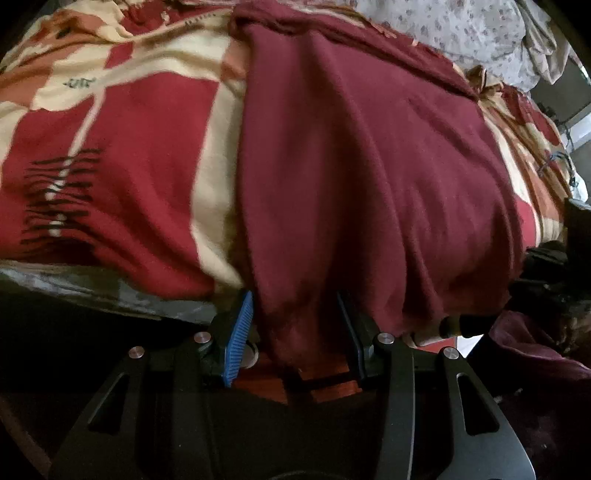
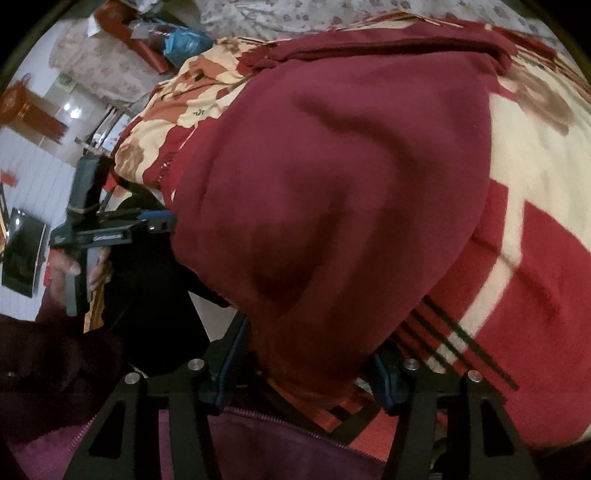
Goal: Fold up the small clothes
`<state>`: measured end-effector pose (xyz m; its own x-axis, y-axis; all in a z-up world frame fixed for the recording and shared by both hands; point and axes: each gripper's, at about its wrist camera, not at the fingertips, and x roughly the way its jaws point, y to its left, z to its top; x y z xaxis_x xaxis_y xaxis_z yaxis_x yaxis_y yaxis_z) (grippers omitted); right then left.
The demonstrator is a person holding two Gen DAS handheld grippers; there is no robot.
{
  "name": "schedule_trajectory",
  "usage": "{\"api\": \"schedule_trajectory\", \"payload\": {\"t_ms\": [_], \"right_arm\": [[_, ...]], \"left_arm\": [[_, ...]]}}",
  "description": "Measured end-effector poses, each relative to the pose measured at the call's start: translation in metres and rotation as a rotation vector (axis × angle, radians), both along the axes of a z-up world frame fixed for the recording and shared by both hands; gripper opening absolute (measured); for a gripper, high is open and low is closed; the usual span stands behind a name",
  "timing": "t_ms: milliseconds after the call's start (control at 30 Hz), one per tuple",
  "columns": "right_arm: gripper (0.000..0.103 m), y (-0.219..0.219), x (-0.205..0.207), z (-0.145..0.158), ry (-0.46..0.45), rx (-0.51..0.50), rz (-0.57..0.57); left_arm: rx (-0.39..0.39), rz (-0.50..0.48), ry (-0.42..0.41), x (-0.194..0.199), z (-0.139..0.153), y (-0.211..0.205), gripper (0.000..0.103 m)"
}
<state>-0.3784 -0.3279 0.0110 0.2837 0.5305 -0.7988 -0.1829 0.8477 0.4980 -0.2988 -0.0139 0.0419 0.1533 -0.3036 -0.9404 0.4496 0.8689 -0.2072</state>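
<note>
A dark red knitted garment (image 1: pixel 369 166) lies spread on a bed, and its near hem hangs over the bed's edge. In the left wrist view my left gripper (image 1: pixel 295 325) stands open around that hem, with the bunched cloth between the blue pad (image 1: pixel 240 332) and the other finger and small gaps lower down. In the right wrist view the garment (image 2: pixel 332 184) droops the same way between the fingers of my right gripper (image 2: pixel 306 365), which is open around it. The left gripper (image 2: pixel 159 223) also shows there at the garment's left edge, held by a hand (image 2: pixel 61 273).
The garment rests on a red, cream and orange patterned blanket (image 1: pixel 129 147) (image 2: pixel 535 277). A pale floral sheet (image 1: pixel 461 29) lies at the far side. A purple zipped jacket (image 2: pixel 258 443) on the person fills the bottom. White floor tiles (image 2: pixel 37 177) and furniture are to the left.
</note>
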Motion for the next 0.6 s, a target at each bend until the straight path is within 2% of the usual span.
{"api": "schedule_trajectory", "payload": {"t_ms": [167, 233, 300, 433, 600], "right_arm": [[0.057, -0.001, 0.001, -0.001, 0.012, 0.009, -0.003], [0.057, 0.000, 0.001, -0.003, 0.017, 0.008, -0.002], [0.057, 0.000, 0.001, -0.002, 0.015, 0.005, -0.002], [0.057, -0.001, -0.001, -0.001, 0.011, 0.009, -0.005], [0.057, -0.002, 0.001, -0.003, 0.017, 0.029, -0.005]], "left_arm": [[-0.051, 0.029, -0.037, 0.003, 0.018, 0.005, 0.045], [-0.018, 0.025, -0.053, 0.009, 0.013, 0.001, 0.045], [0.050, 0.029, -0.057, 0.015, 0.001, -0.003, 0.045], [0.055, 0.027, -0.005, 0.021, -0.019, -0.003, 0.045], [-0.011, -0.016, 0.057, 0.015, -0.027, -0.008, 0.045]]}}
